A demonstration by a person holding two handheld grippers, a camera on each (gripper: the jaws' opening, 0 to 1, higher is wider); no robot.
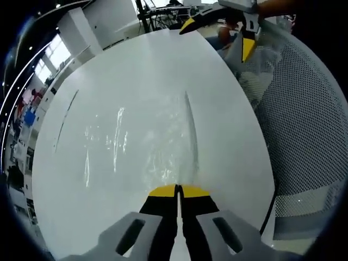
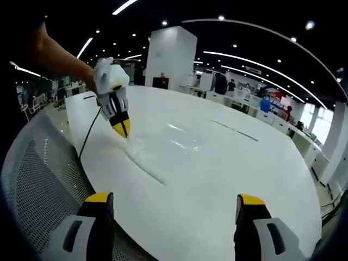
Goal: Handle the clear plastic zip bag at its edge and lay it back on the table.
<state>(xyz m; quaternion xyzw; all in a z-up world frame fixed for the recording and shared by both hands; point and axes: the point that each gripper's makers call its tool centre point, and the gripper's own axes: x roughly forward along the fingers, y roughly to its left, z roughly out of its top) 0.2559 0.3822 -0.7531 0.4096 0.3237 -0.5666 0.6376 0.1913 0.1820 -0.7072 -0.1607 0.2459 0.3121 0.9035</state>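
Two grippers are at work over the white table [image 1: 136,70]: the left gripper [image 1: 178,190] has its jaws pressed together on the near edge of the clear bag [image 1: 157,147], and the right gripper [image 2: 174,209] hangs back with its jaws wide apart and nothing between them. In the right gripper view the left gripper [image 2: 122,130] shows tip-down at the bag's [image 2: 163,147] corner, near the table's rim and beside a mesh chair [image 2: 38,179]; the bag lies mostly flat on the tabletop, glinting, with a crease running away from the pinch. The step in hand looks like laying the bag down again, or close to it. To do it well, keep the pinch on the very edge, lower the held corner gently so the film settles without folding under, then part the jaws only once the edge touches the table, and draw straight back so the tips do not drag the bag toward the rim.
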